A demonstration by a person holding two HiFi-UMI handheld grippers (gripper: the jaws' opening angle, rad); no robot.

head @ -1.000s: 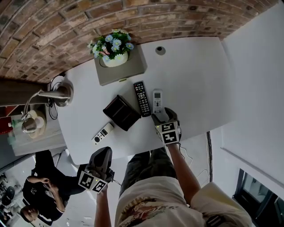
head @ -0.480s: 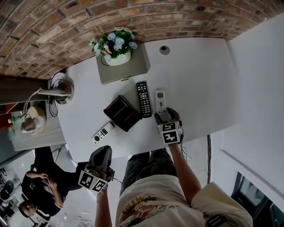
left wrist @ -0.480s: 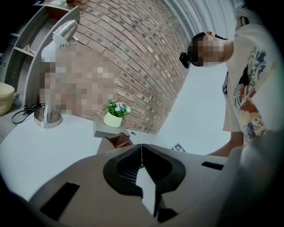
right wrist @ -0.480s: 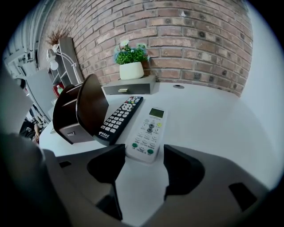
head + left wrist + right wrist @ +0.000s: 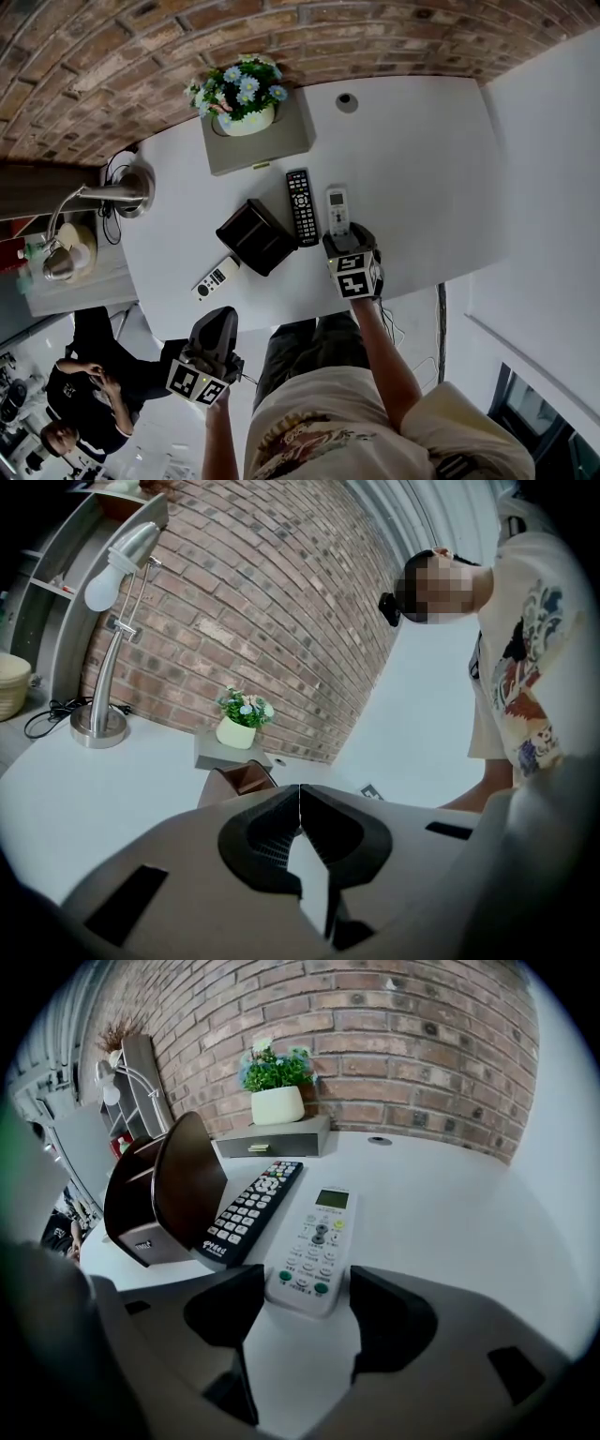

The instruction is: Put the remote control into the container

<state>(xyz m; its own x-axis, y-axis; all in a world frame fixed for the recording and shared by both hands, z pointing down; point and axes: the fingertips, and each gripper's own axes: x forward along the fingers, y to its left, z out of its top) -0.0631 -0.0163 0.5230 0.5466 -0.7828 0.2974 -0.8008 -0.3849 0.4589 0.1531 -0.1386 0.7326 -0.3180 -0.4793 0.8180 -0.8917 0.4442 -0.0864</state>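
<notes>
I held the right gripper low over the white table. Its jaws were wide apart, and the near end of the white remote lay between them. The jaws were not squeezing it. That remote lay flat on the table, outside the dark brown container. A black remote lay between the two, right beside the container.

From the left gripper view I could see into the container's open top, and only its brown inside walls showed. Another white remote lay near the container's other side, close to the table's edge.

I held the left gripper off the table, well apart from everything, with its jaws closed together on nothing.

At the far side a white pot full of flowers stood on a grey box. A silver lamp stood at the left.
</notes>
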